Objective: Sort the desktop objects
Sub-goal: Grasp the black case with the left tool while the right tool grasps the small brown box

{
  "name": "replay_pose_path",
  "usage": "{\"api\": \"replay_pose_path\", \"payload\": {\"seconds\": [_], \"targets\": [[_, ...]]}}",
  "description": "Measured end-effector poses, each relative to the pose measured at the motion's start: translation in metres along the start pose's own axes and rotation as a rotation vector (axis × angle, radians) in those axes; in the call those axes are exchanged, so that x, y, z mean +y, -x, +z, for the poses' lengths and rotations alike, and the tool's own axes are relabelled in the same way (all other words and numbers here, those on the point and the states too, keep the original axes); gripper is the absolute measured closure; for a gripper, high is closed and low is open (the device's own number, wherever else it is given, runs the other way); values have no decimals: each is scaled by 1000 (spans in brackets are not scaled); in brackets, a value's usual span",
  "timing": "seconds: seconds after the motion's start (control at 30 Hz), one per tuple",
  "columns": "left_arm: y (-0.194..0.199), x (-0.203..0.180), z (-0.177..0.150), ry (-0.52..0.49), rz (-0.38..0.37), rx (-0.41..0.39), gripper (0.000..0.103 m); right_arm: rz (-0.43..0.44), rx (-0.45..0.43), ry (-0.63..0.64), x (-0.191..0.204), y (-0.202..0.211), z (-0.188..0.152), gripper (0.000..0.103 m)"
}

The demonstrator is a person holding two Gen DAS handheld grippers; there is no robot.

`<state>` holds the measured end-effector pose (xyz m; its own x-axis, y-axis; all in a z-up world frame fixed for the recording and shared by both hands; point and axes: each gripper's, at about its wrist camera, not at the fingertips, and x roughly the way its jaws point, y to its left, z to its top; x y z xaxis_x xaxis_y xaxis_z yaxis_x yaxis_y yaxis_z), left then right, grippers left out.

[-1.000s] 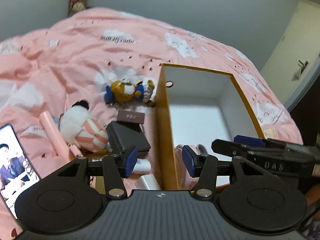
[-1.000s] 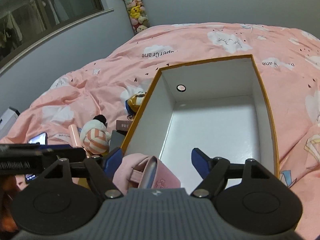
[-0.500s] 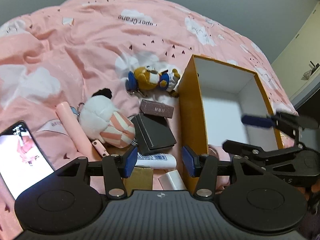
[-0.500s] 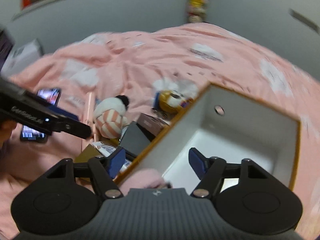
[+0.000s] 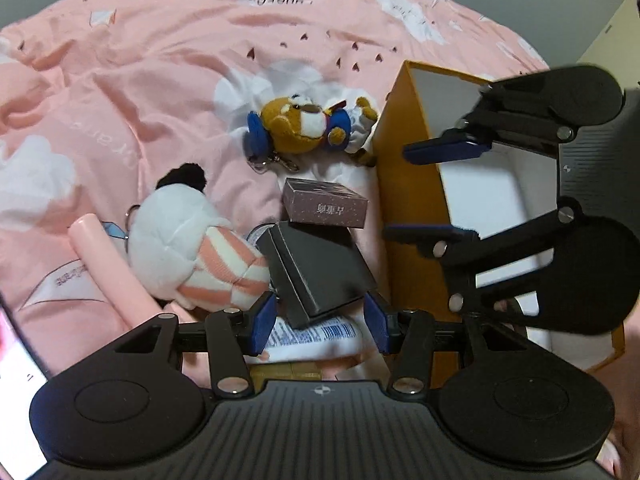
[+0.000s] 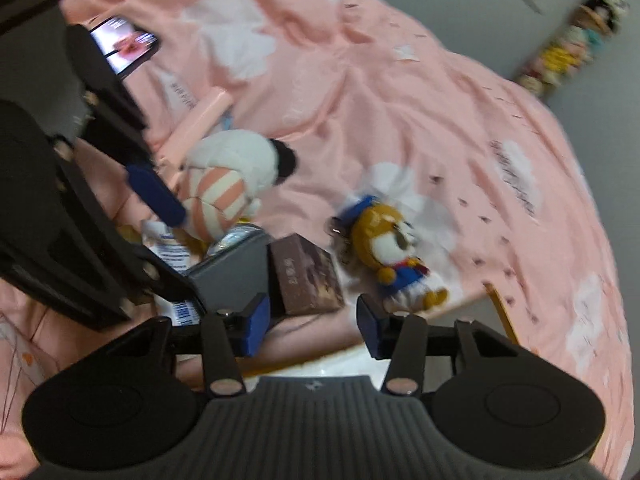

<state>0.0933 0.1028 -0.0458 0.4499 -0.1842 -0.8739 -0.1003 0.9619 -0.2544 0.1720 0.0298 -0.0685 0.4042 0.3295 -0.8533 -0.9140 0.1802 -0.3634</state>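
Note:
An open orange box with a white inside (image 5: 404,200) lies on the pink bed. Left of it lie a brown bear plush (image 5: 304,124) (image 6: 392,236), a small mauve box (image 5: 324,204) (image 6: 308,276), a black box (image 5: 316,272) (image 6: 232,276), a white striped plush (image 5: 192,240) (image 6: 228,176), a pink tube (image 5: 108,268) (image 6: 200,120) and a white tube (image 5: 308,336). My left gripper (image 5: 320,322) is open and empty, just over the black box's near end. My right gripper (image 6: 308,318) is open and empty, above the box's left wall (image 6: 500,308), pointing at the mauve box; it also shows in the left wrist view (image 5: 436,192).
A lit phone (image 6: 124,44) lies on the pink quilt (image 5: 160,60) at the far left. A small tan box (image 5: 288,370) sits under the white tube. A row of plush toys (image 6: 568,48) stands by the grey wall beyond the bed.
My left gripper has moved forward and down over the black box. My right gripper has swung left, out of the orange box, and now points at the mauve box and the bear.

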Motion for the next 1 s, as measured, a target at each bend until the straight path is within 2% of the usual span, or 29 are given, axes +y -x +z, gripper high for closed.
{"api": "replay_pose_path", "payload": {"seconds": [0.1, 0.23, 0.37, 0.5, 0.57, 0.6, 0.67, 0.83, 1.0], "targets": [[-12, 5, 5, 29, 30, 32, 50, 29, 37, 100, -1, -16, 8, 55], [-24, 9, 7, 72, 13, 65, 51, 54, 81, 211, 4, -36, 11, 55], [-36, 11, 7, 147, 38, 97, 53, 42, 113, 297, 9, -55, 12, 56], [-44, 18, 4, 223, 5, 103, 53, 23, 123, 353, 15, -69, 9, 60], [-46, 20, 2, 240, 5, 102, 52, 32, 118, 347, 15, -73, 7, 64], [-47, 22, 1, 253, -1, 101, 52, 32, 113, 345, 14, -74, 7, 69], [-48, 23, 1, 269, -11, 100, 51, 32, 110, 332, 13, -74, 5, 70], [-46, 23, -1, 273, -5, 92, 51, -56, 71, 292, 12, -62, 1, 79], [-45, 26, -3, 286, -6, 85, 50, -91, 5, 134, -4, -32, -1, 79]]}}
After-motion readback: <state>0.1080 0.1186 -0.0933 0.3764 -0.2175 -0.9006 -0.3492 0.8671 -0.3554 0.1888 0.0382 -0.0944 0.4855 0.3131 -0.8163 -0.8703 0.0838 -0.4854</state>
